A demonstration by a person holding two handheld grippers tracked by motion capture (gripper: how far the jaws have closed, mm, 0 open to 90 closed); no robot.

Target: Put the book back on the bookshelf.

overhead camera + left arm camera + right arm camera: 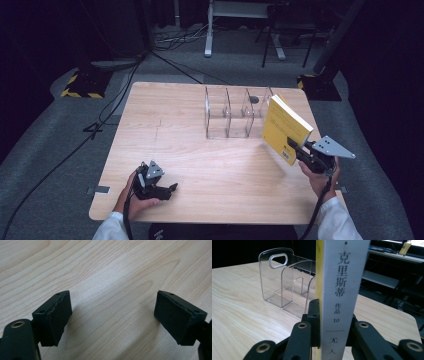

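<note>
The right gripper (pixel 295 149) clamps the yellow book (pixel 284 127) by its spine, holding it upright above the table (pixel 165 125) beside the clear rack (pixel 232 117), probably for slotting in. The left gripper (pixel 167 190) rests on the table, jaws apart and empty.

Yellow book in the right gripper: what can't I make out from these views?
- Book spine text: right gripper view, bottom characters cut off by the picture's edge.
- Front cover print: high view, book too small.
- Clear organizer's right end: right gripper view, hidden behind the book.
</note>
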